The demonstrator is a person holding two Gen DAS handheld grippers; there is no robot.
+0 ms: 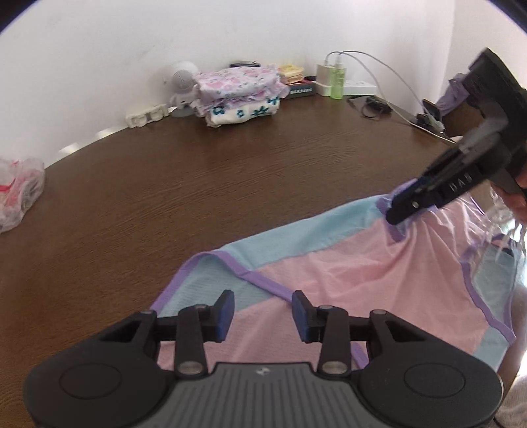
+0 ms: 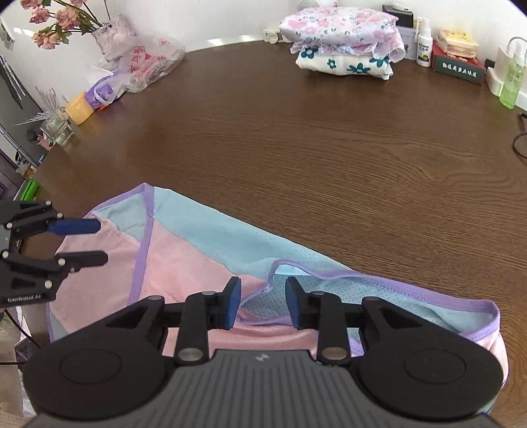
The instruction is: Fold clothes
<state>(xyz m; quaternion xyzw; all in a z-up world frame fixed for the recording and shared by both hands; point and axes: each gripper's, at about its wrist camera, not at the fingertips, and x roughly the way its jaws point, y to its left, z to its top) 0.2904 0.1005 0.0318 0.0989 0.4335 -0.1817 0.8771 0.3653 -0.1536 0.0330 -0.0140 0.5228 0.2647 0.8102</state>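
Jaws of left gripper (image 1: 263,312) parted, nothing between the pads, hovering just above the garment (image 1: 346,289); jaws of right gripper (image 2: 263,303) likewise released, straddling a raised purple-trimmed edge but not pinching it. Lying spread at the near edge of the bench (image 2: 296,138): pink and pale-blue mesh with purple binding, partly doubled over, one end hanging past the rim. Probably between grasps in an early fold, with both top corners loose. Next move seems to call for closing on the trimmed edges at each side, then lifting and carrying them together across the pink panel, keeping the thin mesh taut so it doesn't bunch.

Farther back on the dark wood-grain bench: stack of folded floral clothes (image 2: 342,42), likely already done. Beside it, small boxes, white bottle (image 2: 424,42), green bottle (image 2: 512,82), charger and cables (image 1: 372,72). At the other side, plastic bags (image 2: 148,62), yellow box, glass jar, pink flowers (image 2: 52,19). Plain white walls behind.
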